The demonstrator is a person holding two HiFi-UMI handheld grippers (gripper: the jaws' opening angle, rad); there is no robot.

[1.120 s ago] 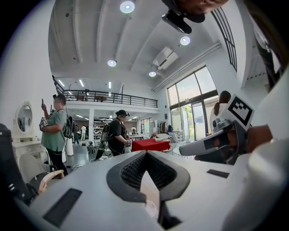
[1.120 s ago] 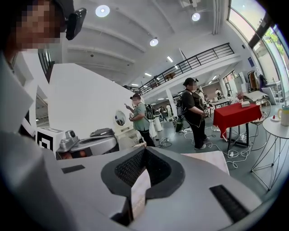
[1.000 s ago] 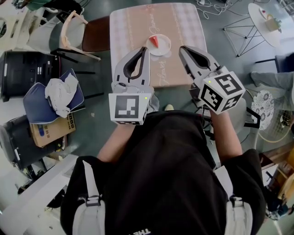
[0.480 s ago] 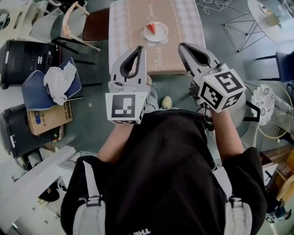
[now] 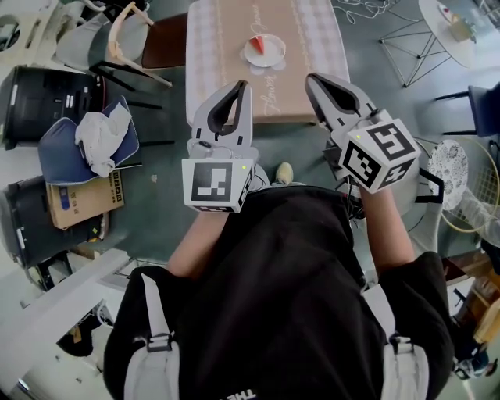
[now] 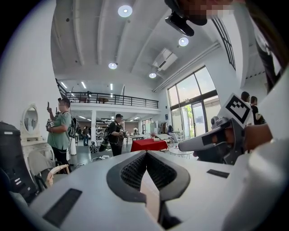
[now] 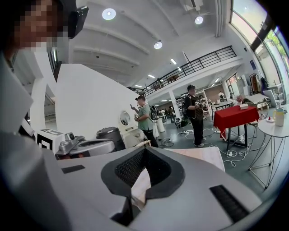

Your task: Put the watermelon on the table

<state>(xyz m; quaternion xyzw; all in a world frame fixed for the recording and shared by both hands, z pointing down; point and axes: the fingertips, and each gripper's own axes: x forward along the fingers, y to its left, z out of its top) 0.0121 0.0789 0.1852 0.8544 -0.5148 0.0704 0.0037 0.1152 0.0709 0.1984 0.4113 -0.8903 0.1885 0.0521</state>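
Ahead of you, the table (image 5: 312,31) carries the watermelon slice (image 5: 260,45) on a plate (image 5: 275,56). Your left gripper (image 5: 241,84) and right gripper (image 5: 311,78) have jaws pressed together, empty, apart from the slice. The frame cuts off the table's far end.

Brightly and evenly lit by round ceiling lamps (image 6: 125,11) and tall windows (image 6: 195,100), sharp centrally, fisheye-bent and dark at edges.
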